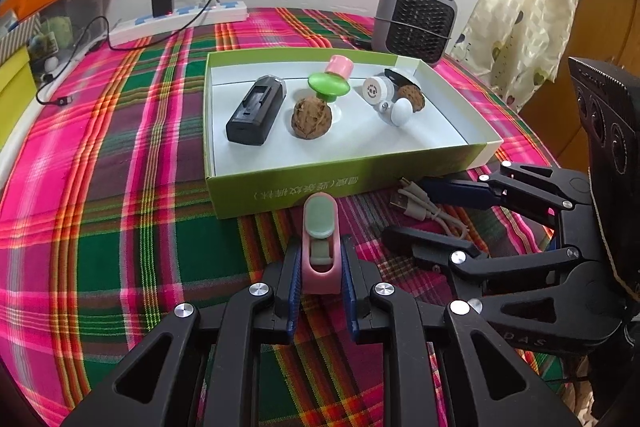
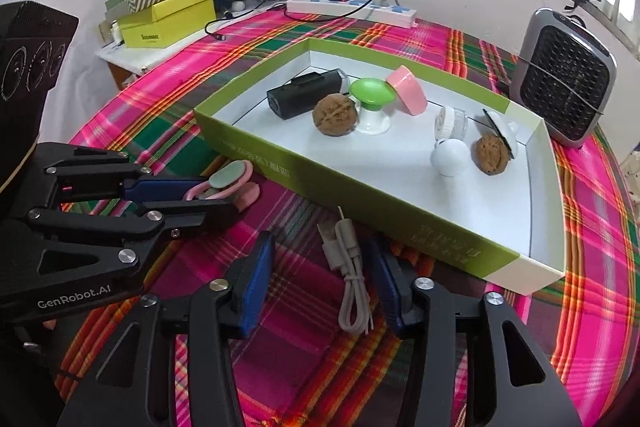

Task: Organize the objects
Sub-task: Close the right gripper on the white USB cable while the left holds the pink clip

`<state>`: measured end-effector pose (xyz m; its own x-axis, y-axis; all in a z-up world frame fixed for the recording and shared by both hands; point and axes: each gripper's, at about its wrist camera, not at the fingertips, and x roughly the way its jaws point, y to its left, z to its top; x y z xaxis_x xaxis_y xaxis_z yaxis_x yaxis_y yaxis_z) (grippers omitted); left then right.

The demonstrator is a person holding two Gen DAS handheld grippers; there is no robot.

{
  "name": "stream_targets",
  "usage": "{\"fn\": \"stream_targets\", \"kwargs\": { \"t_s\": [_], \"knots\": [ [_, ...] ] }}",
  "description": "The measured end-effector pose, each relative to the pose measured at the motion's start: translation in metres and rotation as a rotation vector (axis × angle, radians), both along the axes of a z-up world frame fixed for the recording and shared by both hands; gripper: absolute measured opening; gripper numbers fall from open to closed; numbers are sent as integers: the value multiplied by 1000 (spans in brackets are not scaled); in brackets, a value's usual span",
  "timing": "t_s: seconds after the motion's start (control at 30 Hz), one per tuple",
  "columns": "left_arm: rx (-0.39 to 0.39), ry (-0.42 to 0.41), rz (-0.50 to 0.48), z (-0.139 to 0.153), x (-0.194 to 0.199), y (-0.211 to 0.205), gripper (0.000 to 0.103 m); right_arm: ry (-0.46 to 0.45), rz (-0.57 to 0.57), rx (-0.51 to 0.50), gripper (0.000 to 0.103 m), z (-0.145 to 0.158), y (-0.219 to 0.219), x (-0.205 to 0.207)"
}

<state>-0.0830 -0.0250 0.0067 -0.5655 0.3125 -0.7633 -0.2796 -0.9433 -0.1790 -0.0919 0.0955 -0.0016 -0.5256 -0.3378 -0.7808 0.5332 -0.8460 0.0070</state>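
Plaid cloth (image 1: 120,187) covers the desk, and a shallow green box (image 1: 280,195) sits on it. Inside lie a black case (image 1: 256,109), two walnuts (image 1: 312,117), a green-topped stand (image 1: 329,87), a pink cap (image 1: 340,65), a small jar (image 1: 376,90) and a white ball (image 1: 401,111).

The left gripper (image 1: 320,267) has its fingers clamped on a pink clip (image 1: 319,247) just in front of the box wall, low over the cloth.

The right gripper (image 2: 320,267) has its fingers apart, one on each side of a coiled white cable (image 2: 350,279) lying on the cloth beside the box; the pads (image 2: 256,283) do not touch it.

A grey heater (image 2: 568,83) and a power strip (image 2: 352,7) stand behind the box.
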Motion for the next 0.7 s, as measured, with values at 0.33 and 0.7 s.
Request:
{"fn": "stream_targets", "kwargs": {
  "t_s": [0.33, 0.7],
  "knots": [
    [-21, 8, -18, 0, -8, 7, 22, 5, -30, 1, 26, 1, 4, 1],
    [-64, 36, -12, -1, -4, 9, 15, 1, -27, -6, 22, 2, 3, 2]
  ]
}}
